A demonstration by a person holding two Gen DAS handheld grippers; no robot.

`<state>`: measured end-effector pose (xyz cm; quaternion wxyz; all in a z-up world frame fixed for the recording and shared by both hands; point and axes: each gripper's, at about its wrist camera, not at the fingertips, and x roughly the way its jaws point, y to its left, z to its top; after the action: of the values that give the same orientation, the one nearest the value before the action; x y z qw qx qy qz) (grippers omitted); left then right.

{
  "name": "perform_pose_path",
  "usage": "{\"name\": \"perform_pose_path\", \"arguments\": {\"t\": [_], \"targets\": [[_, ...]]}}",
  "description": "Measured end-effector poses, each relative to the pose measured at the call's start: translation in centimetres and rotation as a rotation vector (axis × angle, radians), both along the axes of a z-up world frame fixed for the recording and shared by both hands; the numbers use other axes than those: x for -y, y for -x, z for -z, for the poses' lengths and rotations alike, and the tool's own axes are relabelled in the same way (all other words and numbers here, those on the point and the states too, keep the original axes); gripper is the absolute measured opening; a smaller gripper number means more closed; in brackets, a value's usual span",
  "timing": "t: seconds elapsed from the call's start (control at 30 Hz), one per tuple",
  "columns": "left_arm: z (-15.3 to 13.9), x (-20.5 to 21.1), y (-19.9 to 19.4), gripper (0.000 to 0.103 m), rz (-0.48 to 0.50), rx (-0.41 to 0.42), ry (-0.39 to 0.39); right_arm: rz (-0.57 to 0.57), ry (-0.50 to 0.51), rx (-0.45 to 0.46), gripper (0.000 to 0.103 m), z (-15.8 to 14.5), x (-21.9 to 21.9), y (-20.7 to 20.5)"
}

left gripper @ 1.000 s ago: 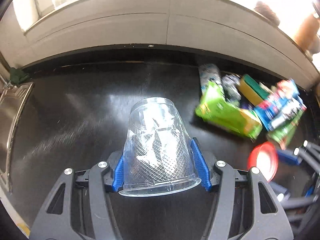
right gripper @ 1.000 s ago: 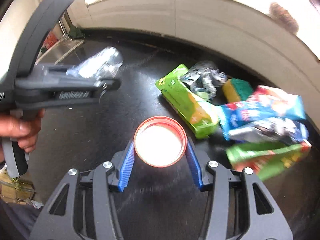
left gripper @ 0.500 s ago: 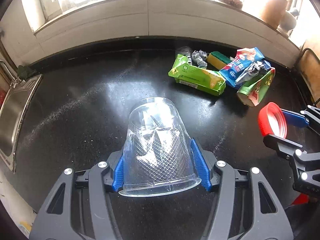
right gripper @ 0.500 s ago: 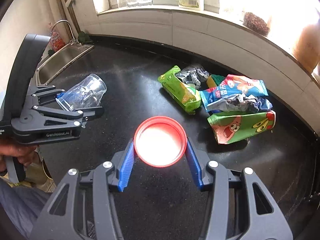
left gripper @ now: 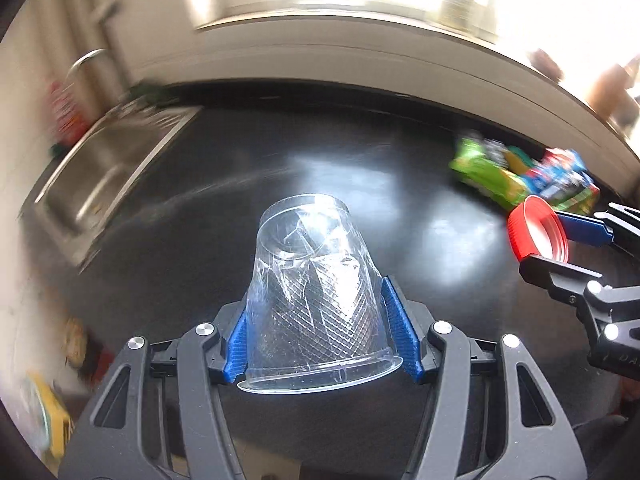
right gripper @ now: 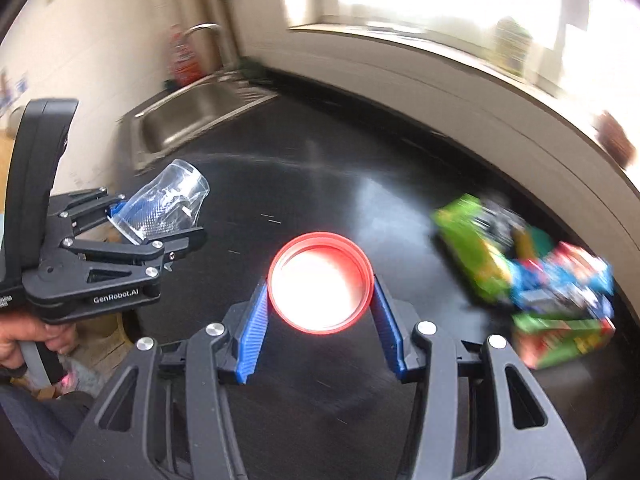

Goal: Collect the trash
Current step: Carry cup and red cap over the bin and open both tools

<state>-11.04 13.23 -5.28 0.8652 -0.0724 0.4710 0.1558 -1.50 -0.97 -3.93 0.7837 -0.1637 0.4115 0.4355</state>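
The left gripper [left gripper: 318, 332] is clamped on a clear plastic cup [left gripper: 314, 300], its blue pads pressed against both sides just above the rim. The cup points base-forward, its wide rim nearest the camera, and its walls are cracked and creased. In the right wrist view the same gripper [right gripper: 156, 220] shows from the side at the left edge, with the cup [right gripper: 164, 202] tilted up and away over the edge of the black counter [right gripper: 304, 184], clear of the surface. A hand [right gripper: 34, 338] grips its handle at the lower left.

The right gripper [right gripper: 320, 300] is closed on a red lid [right gripper: 320, 282], one blue pad on each side of the rim. The lid's hollow side faces the camera and its pale inside glares bright. In the left wrist view this gripper [left gripper: 560, 244] comes in from the right edge with the lid [left gripper: 538, 234] held above the counter [left gripper: 248, 168].

On the counter, well apart from both grippers, lies a blurred heap of wrappers [right gripper: 532, 280]: green, blue, red and silver packets touching one another, near the back wall; the left wrist view shows the heap [left gripper: 528, 178] just behind the lid. A steel sink [right gripper: 192, 114] is set into the counter at the far left, with a tap [right gripper: 204, 30] behind it and a red bottle [right gripper: 184, 60] beside the tap. A bright window [right gripper: 460, 4] runs above the pale wall.
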Motion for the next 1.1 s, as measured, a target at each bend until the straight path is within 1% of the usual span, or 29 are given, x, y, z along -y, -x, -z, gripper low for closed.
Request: {"name": "perform_pose_path", "arguments": {"t": [0.17, 0.27, 0.37, 0.43, 0.47, 0.53, 0.57, 0.6, 0.7, 0.77, 0.87, 1.03, 1.07, 1.1], "targets": [[0.6, -5.2, 6.6, 0.058, -0.2, -0.004, 0.002, -0.222, 0.0, -0.038, 0.049, 0.1, -8.3, 3.5], [1.9, -8.4, 11.7, 0.058, -0.345, -0.024, 0.024, -0.345, 0.011, -0.075, 0.049, 0.7, -13.0, 6.1], [3.4, -10.6, 15.7, 0.058, -0.454, -0.039, 0.049, -0.471, 0.033, -0.128, 0.049, 1.7, -17.8, 9.2], [5.0, -12.2, 18.7, 0.058, -0.533, -0.05, 0.075, -0.545, 0.056, -0.174, 0.049, 2.7, -21.2, 11.2], [5.8, -12.9, 20.1, 0.058, -0.567, -0.047, 0.092, -0.587, 0.071, -0.199, 0.049, 3.4, -23.1, 12.3], [6.9, -14.0, 22.4, 0.059, -0.617, -0.003, 0.123, -0.647, 0.096, -0.218, 0.049, 4.4, -25.9, 14.1], [7.7, -14.7, 23.7, 0.059, -0.65, 0.004, 0.136, -0.673, 0.109, -0.223, 0.049, 5.0, -27.2, 14.9], [8.2, -15.1, 24.4, 0.059, -0.666, 0.011, 0.144, -0.705, 0.129, -0.232, 0.049, 5.8, -29.0, 16.0], [10.0, -16.4, 26.8, 0.059, -0.72, 0.033, 0.157, -0.75, 0.168, -0.262, 0.049, 7.6, -32.4, 17.8], [11.3, -17.5, 27.5, 0.059, -0.746, 0.035, 0.176, -0.772, 0.202, -0.277, 0.049, 9.1, -35.1, 19.2], [13.3, -19.0, 28.6, 0.059, -0.779, 0.042, 0.208, -0.788, 0.235, -0.277, 0.049, 11.0, -37.3, 20.4], [15.8, -20.7, 29.3, 0.06, -0.782, 0.035, 0.242, -0.808, 0.268, -0.268, 0.05, 13.0, -40.2, 21.6], [16.1, -21.0, 29.4, 0.063, -0.781, 0.034, 0.248, -0.81, 0.269, -0.257, 0.05, 13.2, -40.7, 21.9], [16.4, -21.3, 29.5, 0.07, -0.783, 0.038, 0.256, -0.811, 0.272, -0.254, 0.053, 13.3, -40.9, 22.0]]}}
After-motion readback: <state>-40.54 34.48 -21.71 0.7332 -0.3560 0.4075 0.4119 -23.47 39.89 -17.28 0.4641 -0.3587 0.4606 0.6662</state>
